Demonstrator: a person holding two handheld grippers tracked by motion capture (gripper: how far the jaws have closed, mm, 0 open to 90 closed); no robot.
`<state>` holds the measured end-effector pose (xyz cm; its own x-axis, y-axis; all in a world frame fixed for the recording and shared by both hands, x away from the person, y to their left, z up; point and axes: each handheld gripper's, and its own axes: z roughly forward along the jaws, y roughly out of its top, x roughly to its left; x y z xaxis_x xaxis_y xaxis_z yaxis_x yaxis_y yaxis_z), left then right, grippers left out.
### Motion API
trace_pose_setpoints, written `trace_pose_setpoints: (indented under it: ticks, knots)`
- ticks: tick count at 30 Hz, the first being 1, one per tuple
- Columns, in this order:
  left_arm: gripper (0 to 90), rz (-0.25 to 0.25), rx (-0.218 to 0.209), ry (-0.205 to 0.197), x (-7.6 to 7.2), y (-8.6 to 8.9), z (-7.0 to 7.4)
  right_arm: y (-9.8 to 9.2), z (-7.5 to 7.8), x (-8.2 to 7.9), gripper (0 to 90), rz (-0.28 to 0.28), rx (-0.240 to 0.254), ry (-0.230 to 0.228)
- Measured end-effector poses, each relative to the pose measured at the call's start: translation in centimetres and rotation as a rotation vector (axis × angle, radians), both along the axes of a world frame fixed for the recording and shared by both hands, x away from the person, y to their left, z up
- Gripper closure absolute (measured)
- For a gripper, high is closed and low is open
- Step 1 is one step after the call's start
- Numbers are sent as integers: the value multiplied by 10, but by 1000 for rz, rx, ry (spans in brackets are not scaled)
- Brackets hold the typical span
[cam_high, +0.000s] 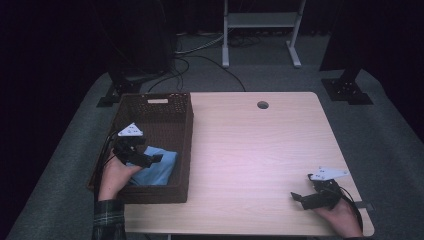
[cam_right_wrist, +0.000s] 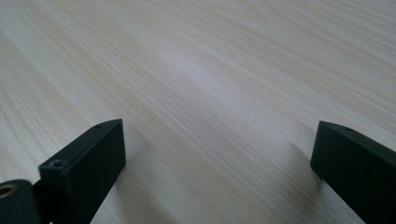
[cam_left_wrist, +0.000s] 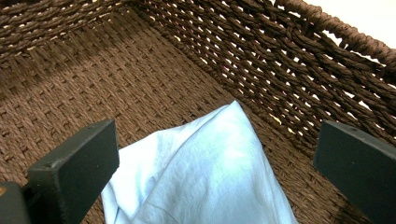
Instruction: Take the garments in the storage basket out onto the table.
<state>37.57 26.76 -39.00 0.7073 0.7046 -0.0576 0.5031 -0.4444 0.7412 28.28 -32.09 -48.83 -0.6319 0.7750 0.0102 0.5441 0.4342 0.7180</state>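
Blue cloth (cam_left_wrist: 205, 172) lies in wicker basket (cam_high: 182, 131), below and between the spread jaws of left gripper (cam_left_wrist: 215, 163), ungrasped. Likely a pick-up: next, lower and clamp. Right gripper (cam_right_wrist: 217, 154) idle, released, over table (cam_right_wrist: 201, 70).

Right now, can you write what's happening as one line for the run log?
left gripper: open, over light blue cloth | cloth: lying in brown wicker basket | right gripper: open, low over bare wooden table

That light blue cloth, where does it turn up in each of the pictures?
High view: the blue cloth lies in the near end of the brown basket, at the table's left, under the left gripper.
Left gripper view: the cloth fills the lower middle, between the open jaws.
Right gripper view: bare wooden table, no cloth.
Shared landmark: the basket's woven wall, beside the cloth in both.
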Motion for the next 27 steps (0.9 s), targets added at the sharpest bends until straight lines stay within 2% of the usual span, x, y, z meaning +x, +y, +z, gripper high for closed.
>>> trace_pose_setpoints:
  ticks: [11,16,27]
  knots:
    - [0,0,23,31,1,-2,-3,0,0,0,22,0,0,0]
    - [0,4,47,47,2,-3,-4,0,0,0,22,0,0,0]
    - [0,9,63,76,3,-4,-7,0,0,0,21,1,-1,0]
